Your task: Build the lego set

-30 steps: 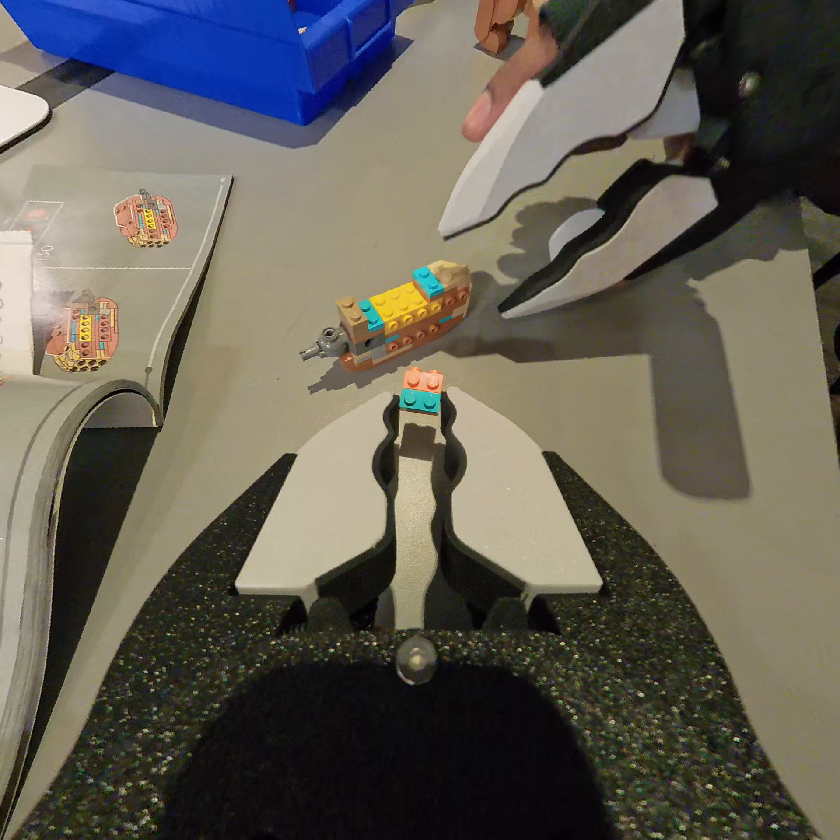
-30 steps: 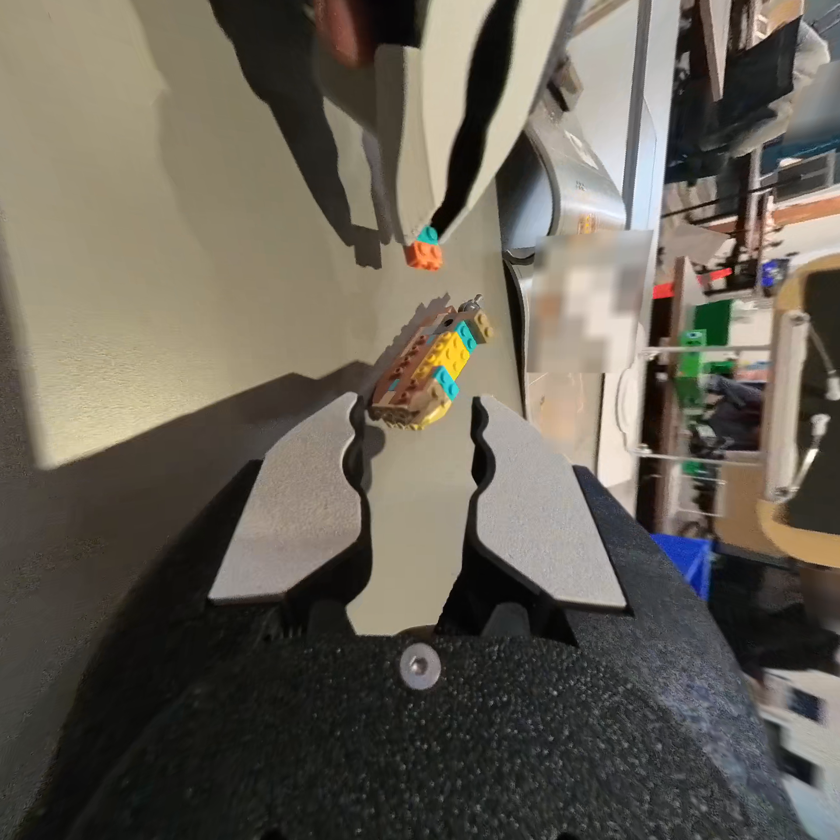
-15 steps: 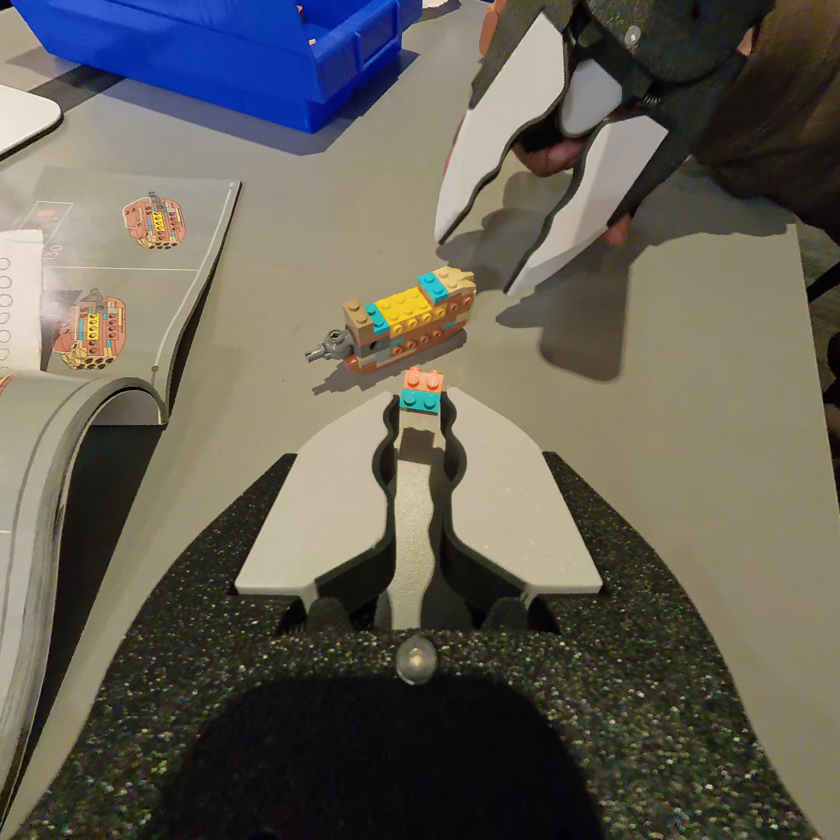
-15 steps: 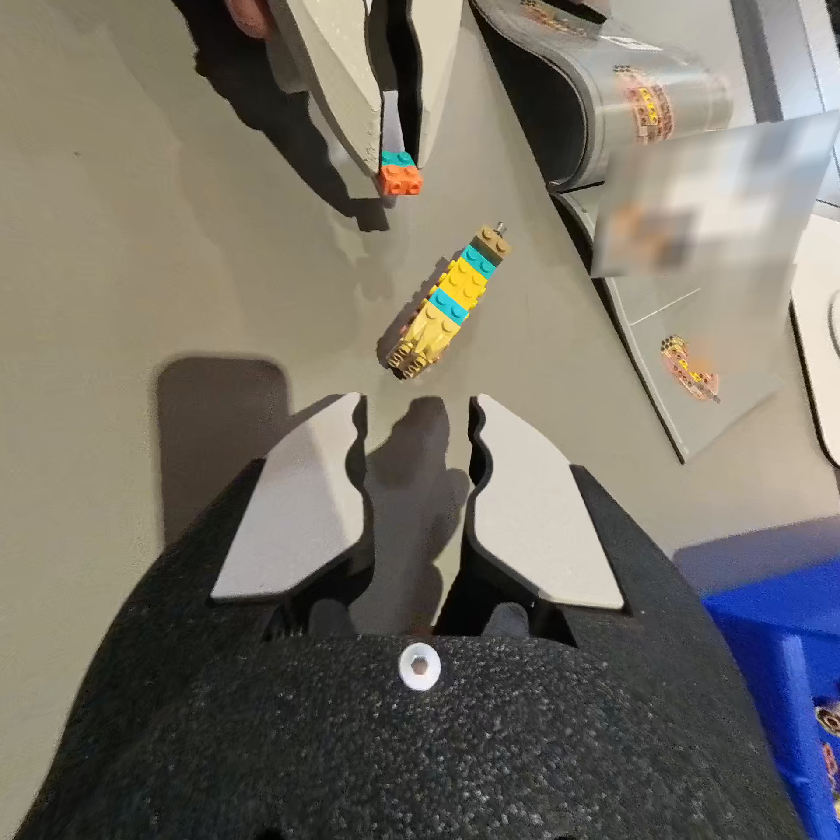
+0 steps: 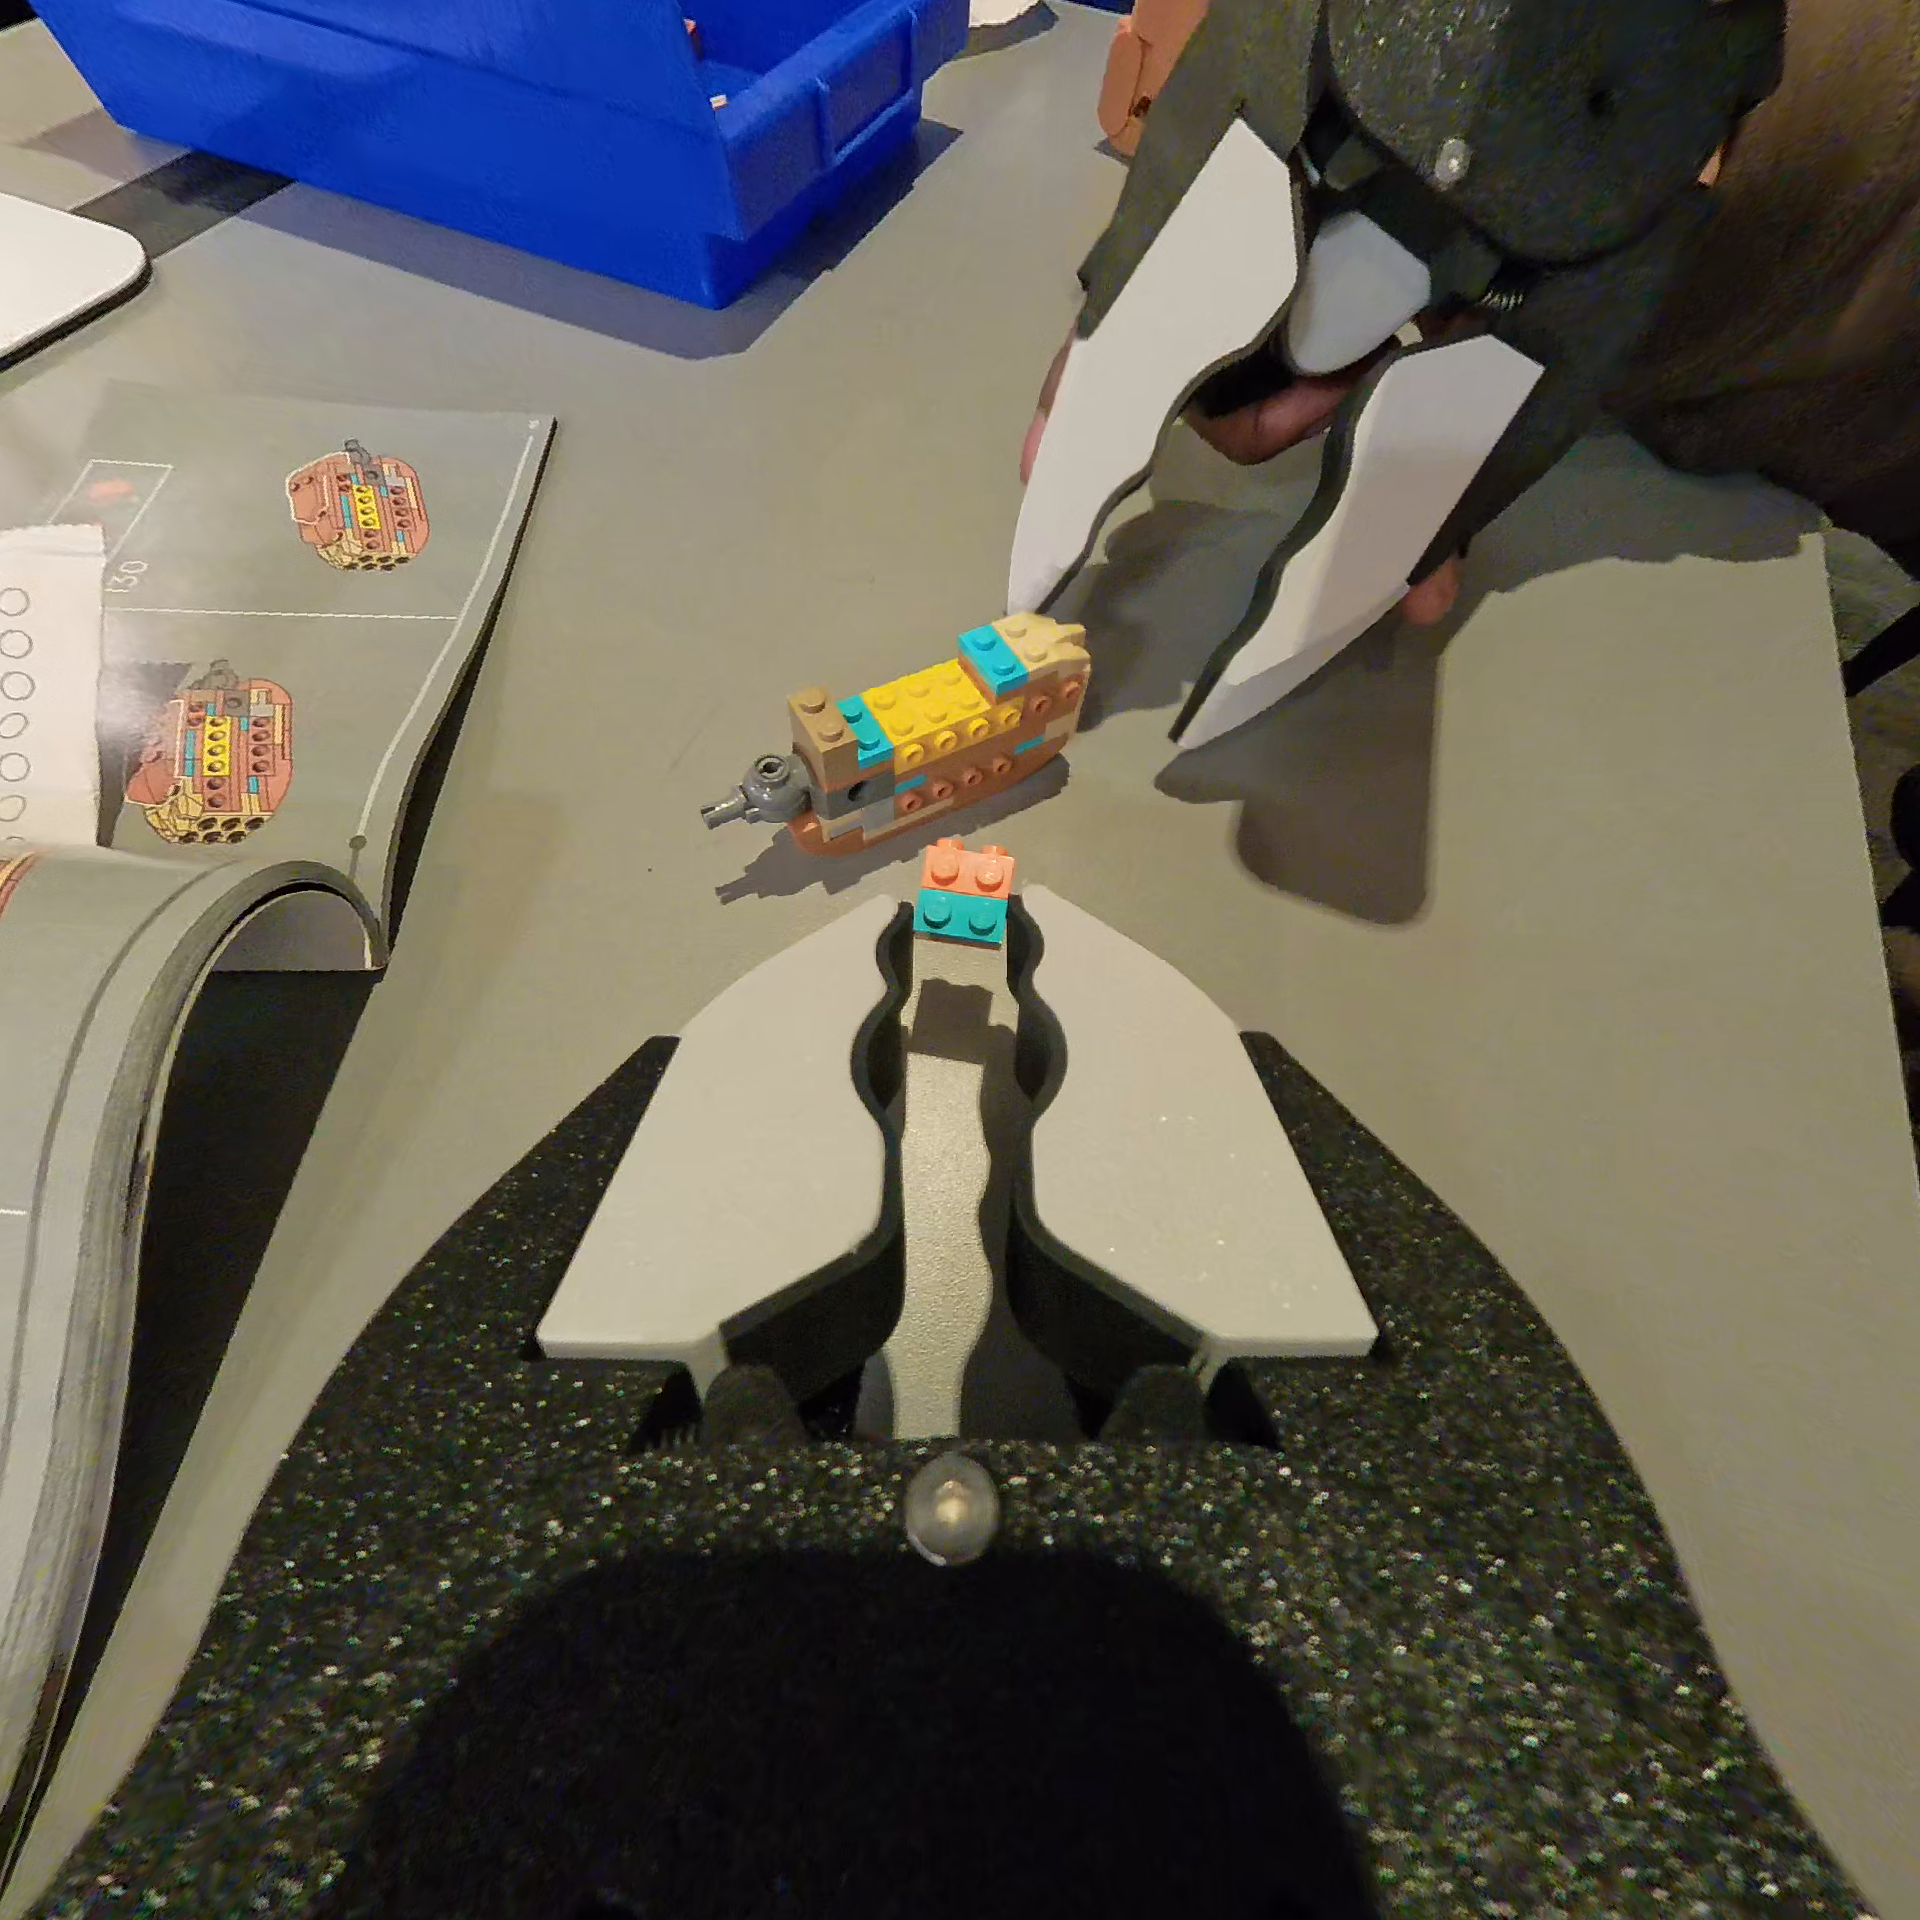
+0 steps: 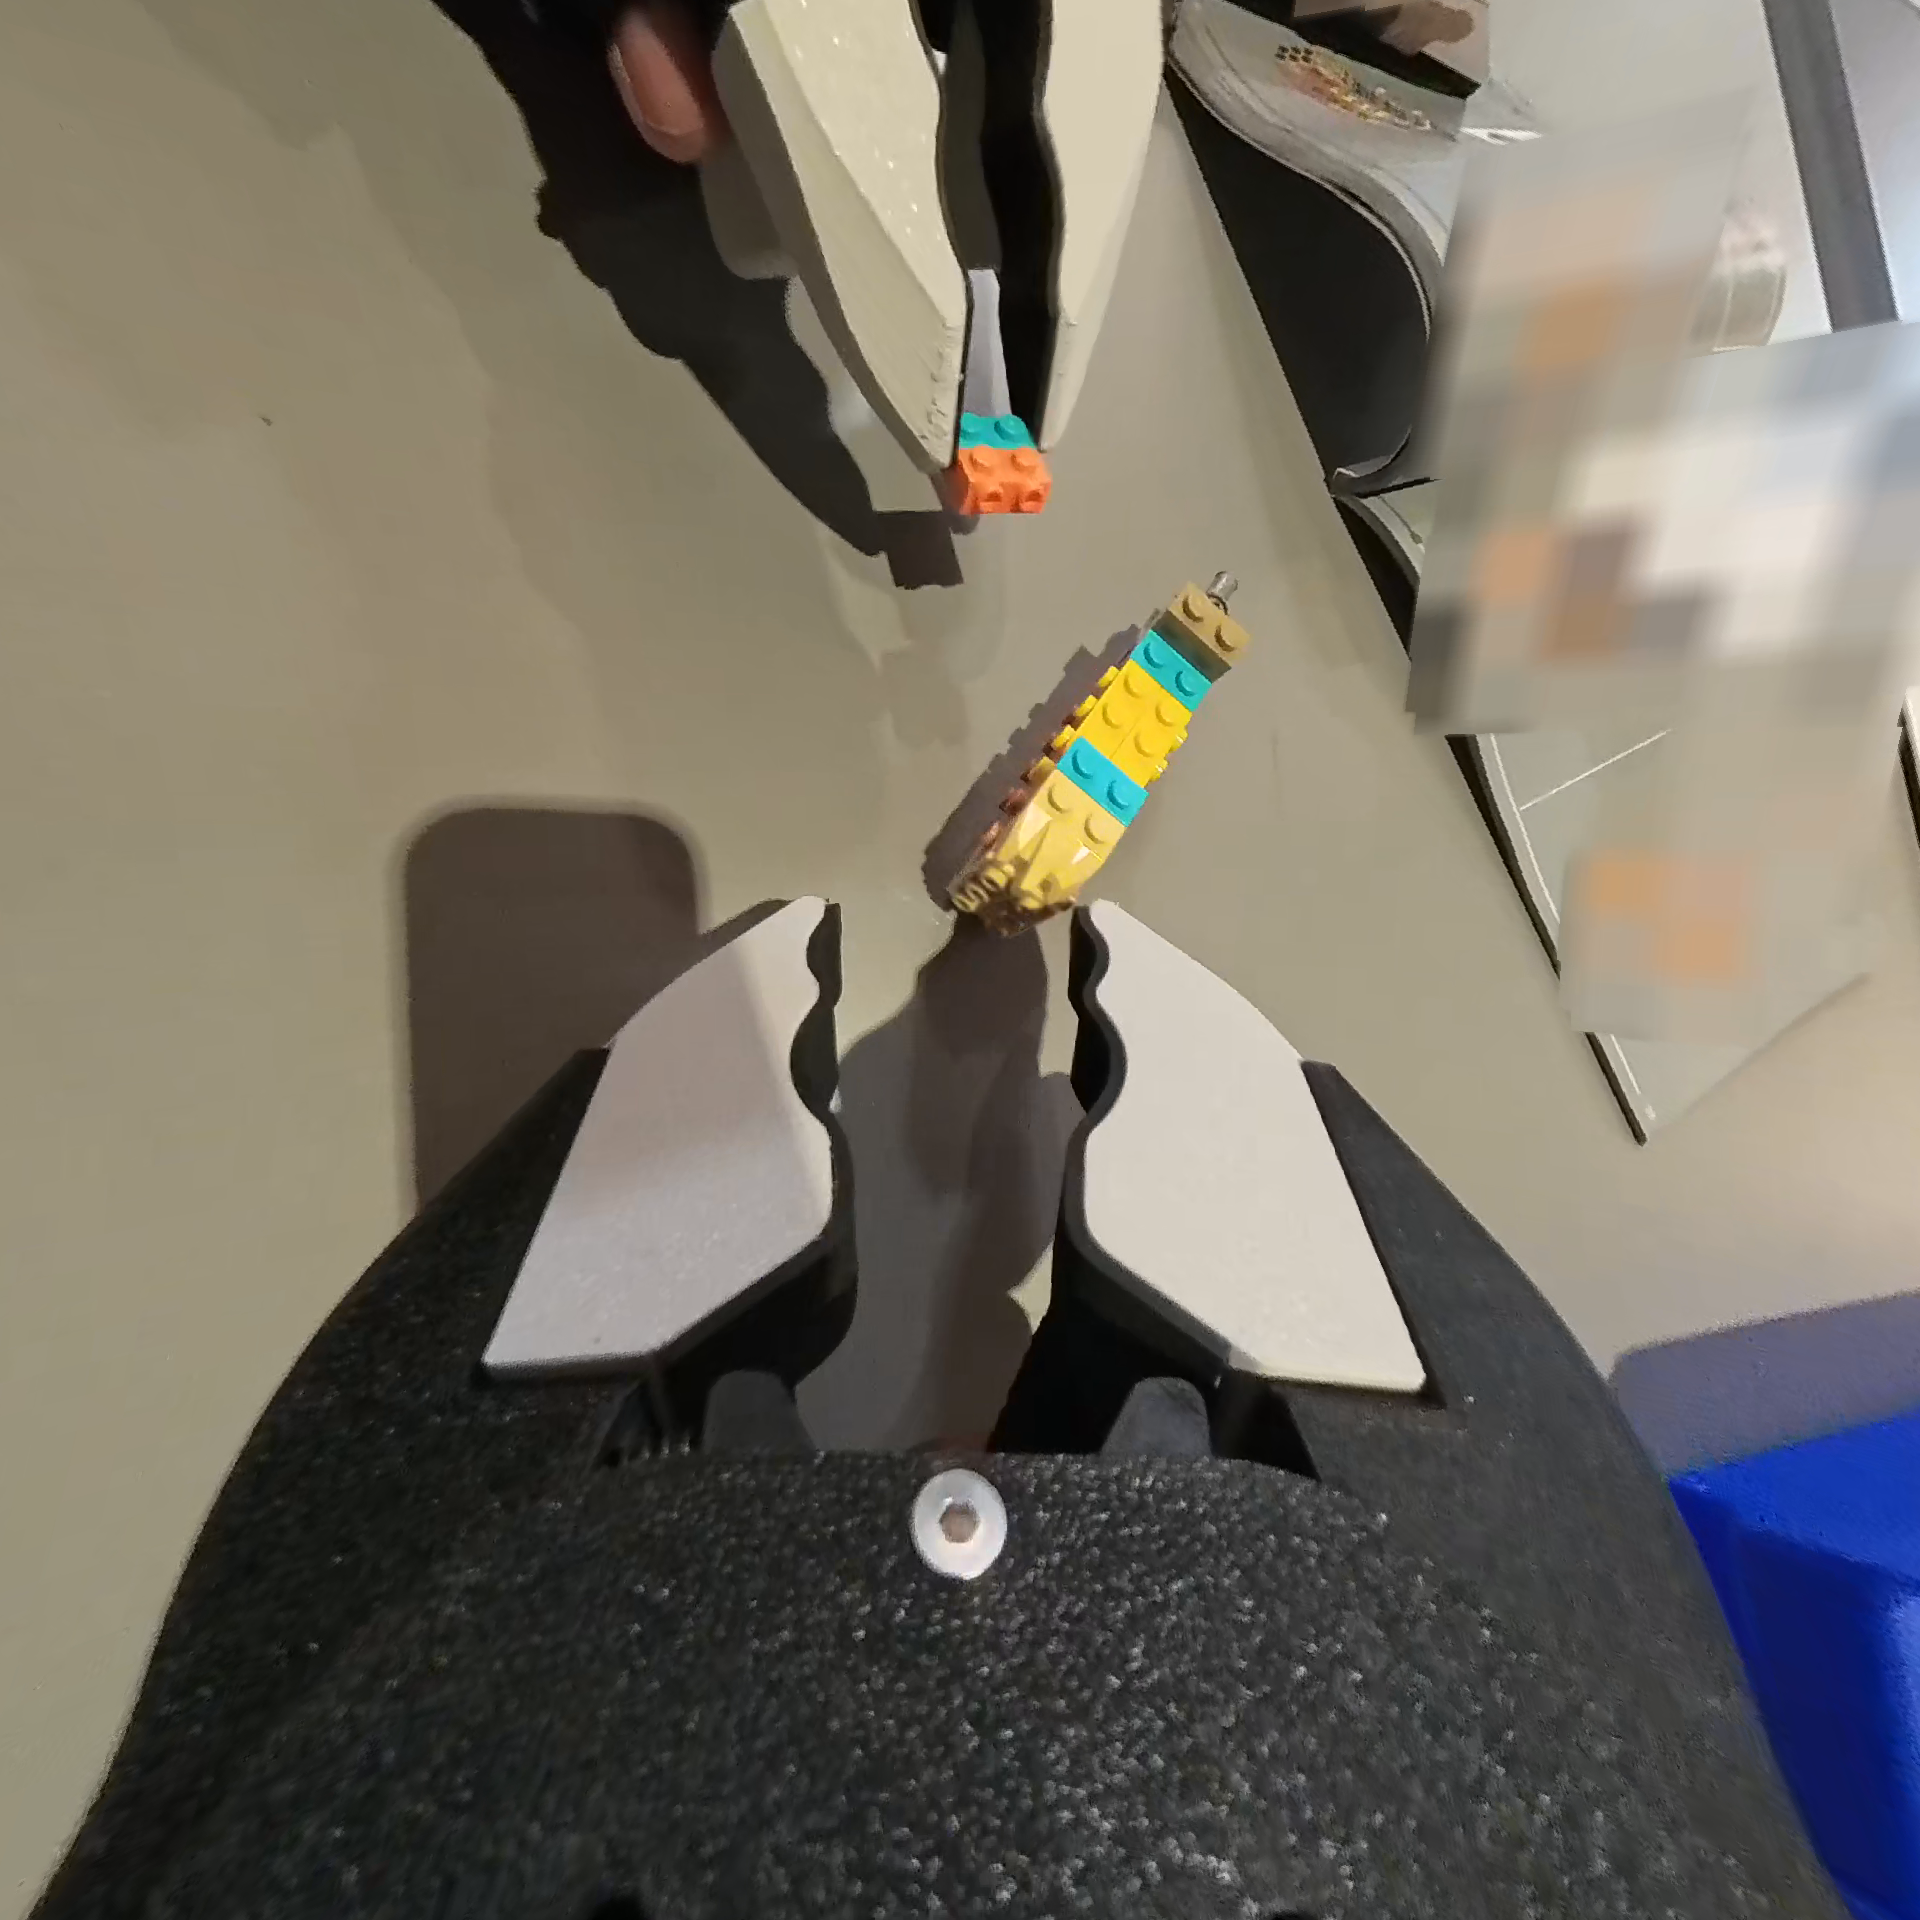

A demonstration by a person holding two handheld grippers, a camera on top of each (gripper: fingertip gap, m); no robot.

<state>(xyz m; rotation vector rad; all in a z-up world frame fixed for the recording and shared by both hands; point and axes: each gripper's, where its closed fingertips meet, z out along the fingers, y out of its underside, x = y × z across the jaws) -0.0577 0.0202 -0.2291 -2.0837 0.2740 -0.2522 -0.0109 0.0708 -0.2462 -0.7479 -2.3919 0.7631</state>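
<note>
A small lego build (image 5: 925,732) of brown, tan, yellow and teal bricks with a grey peg at one end lies on the grey table; it also shows in the right wrist view (image 6: 1101,769). My left gripper (image 5: 961,920) is shut on a small orange-and-teal brick stack (image 5: 964,894), held just in front of the build; the stack shows in the right wrist view too (image 6: 997,468). My right gripper (image 6: 951,914) is open and empty, its fingertips at the tan end of the build. In the left wrist view it (image 5: 1101,675) comes down from the upper right.
An open instruction booklet (image 5: 260,644) lies at the left. A blue bin (image 5: 499,125) stands at the back; its corner shows in the right wrist view (image 6: 1808,1538). A white plate edge (image 5: 52,270) is at the far left. The table's right edge (image 5: 1839,790) is near. One gripper's finger ends stand about 8 cm off the other's.
My right gripper has swung round from sideways and come down to the tan end of the build, still open. My left gripper has stayed put with the brick stack.
</note>
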